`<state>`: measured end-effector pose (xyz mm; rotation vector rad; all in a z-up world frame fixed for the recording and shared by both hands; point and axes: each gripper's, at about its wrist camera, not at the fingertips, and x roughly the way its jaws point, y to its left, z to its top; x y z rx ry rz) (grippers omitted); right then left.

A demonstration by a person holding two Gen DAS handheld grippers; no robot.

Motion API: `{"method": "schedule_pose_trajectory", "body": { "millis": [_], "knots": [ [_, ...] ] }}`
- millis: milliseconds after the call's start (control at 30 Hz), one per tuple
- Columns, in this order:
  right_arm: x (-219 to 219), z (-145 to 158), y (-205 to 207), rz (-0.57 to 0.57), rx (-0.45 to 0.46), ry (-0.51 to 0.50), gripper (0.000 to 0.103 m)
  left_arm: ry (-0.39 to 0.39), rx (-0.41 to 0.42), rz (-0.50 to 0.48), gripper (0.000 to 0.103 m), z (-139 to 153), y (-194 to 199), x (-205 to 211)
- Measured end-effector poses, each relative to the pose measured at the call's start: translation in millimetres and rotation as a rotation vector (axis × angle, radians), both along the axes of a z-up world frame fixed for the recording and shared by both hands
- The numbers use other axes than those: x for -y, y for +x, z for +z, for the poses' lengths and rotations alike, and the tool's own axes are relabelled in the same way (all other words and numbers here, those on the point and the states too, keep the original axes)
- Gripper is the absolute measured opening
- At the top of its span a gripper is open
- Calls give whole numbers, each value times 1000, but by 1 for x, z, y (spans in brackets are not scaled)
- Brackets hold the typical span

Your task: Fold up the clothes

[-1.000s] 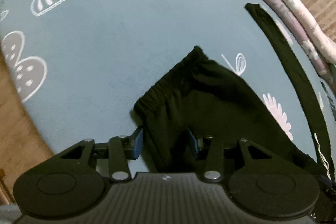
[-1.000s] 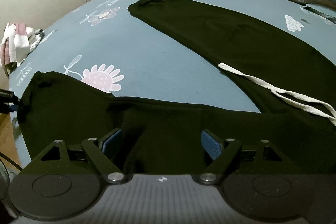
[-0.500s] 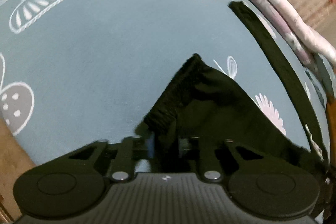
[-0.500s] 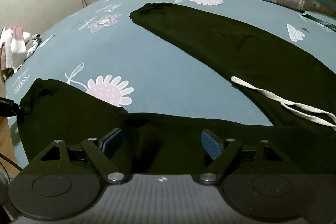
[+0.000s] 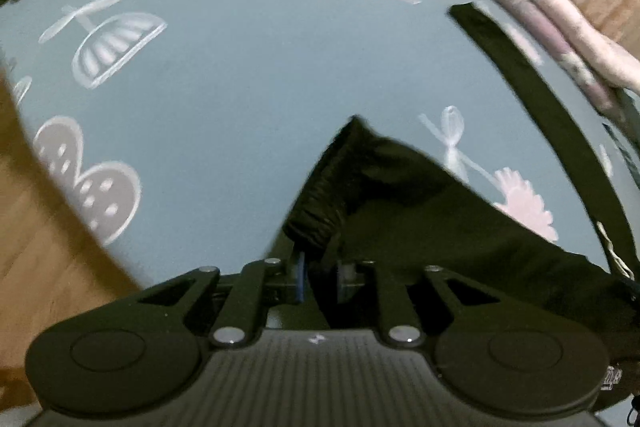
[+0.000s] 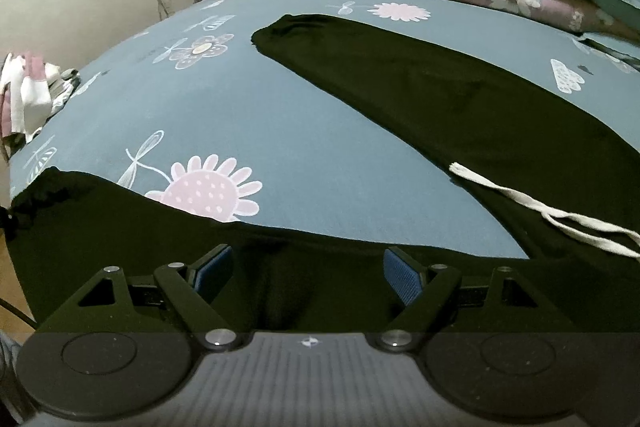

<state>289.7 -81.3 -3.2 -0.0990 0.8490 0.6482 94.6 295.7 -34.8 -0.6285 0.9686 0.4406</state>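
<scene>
While the left gripper [image 5: 320, 277] pinches the black trousers' [image 5: 420, 211] cuff, jaws narrow, that leg trails toward four o'clock; the right gripper [image 6: 308, 277] hovers above it, jaws wide.

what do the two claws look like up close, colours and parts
Both look alike. The left claw and right claw are matte black, with angled linkage arms joined by silver pivot screws, two round discs at the base and a ribbed grey plate between them bearing a small white star-like mark. The pads are blue and textured. No hands, sleeves or cables of the claws show.
</scene>
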Motion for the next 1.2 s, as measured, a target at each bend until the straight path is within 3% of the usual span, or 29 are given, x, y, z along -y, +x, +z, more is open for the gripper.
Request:
{"method": "schedule_pose_trajectory", "body": {
  "millis": [133, 300, 367, 567, 667, 733, 767, 833, 1000, 1200],
  "knots": [
    [3, 2, 1, 5, 7, 0, 86, 60, -15, -13, 30, 16, -4, 3],
    [6, 0, 5, -4, 2, 10, 86, 187, -3, -57, 33, 44, 3, -2],
    [4, 0, 5, -4, 1, 8, 86, 202, 19, -111, 36, 45, 20, -6],
    [-1, 6, -1, 3, 13, -9, 86, 207, 6, -348, 40, 9, 73, -13],
    [0, 5, -2, -10, 9, -35, 86, 208, -13, -403, 40, -9, 84, -20],
    [0, 5, -2, -22, 9, -43, 86, 172, 13, -430, 31, -16, 86, -24],
    [1, 5, -2, -28, 9, -42, 86, 152, 31, -436, 23, -19, 86, -25],
    [2, 4, -2, -38, 7, -40, 86, 141, 52, -406, 17, -18, 85, -27],
    [2, 0, 2, -57, -4, -42, 86, 128, 93, -308, 16, -7, 81, -38],
    [1, -4, 5, -43, -12, -52, 86, 99, 42, -242, 18, -16, 83, -40]
  ]
}}
